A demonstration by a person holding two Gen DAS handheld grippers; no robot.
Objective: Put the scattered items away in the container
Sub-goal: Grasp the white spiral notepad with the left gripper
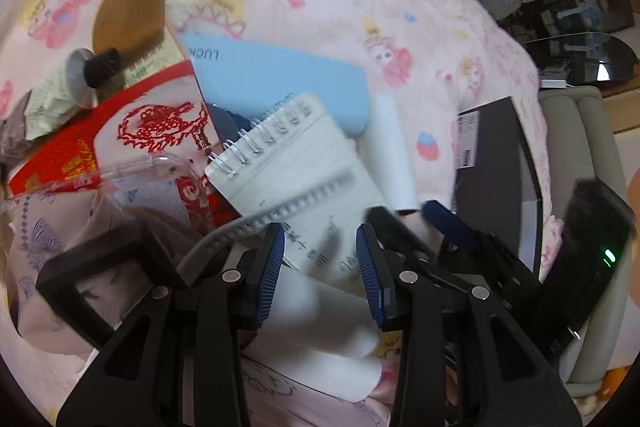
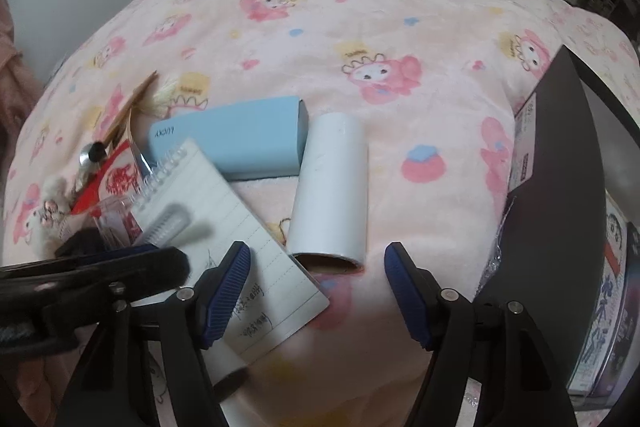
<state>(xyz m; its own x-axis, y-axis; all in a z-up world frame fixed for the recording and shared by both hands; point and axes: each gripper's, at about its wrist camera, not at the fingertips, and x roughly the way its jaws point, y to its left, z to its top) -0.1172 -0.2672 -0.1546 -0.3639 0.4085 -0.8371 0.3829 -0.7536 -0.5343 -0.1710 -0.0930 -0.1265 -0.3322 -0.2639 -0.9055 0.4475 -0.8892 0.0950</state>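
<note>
I saw the pink cartoon-print blanket point(image 2: 360, 27) filling both views, with the dark box point(image 2: 560, 187) I took for the container lying at its right edge. Near the middle lay the scattered things: a light blue case point(image 2: 240, 141), a white roll point(image 2: 332, 187) just beside the case's end, and a spiral notepad point(image 2: 224, 227) overlapping the case's near corner. A red-and-white packet point(image 1: 132, 135) sat under the notepad's left side, touching a clear plastic box point(image 1: 152, 175). A second white roll point(image 1: 320, 331) lay under my left gripper point(image 1: 320, 259), whose narrow jaws straddled it; whether the pads pressed on it I could not tell. My right gripper point(image 2: 318, 287) hovered with jaws wide over the notepad's corner and the first roll's open end, gripping nothing.
</note>
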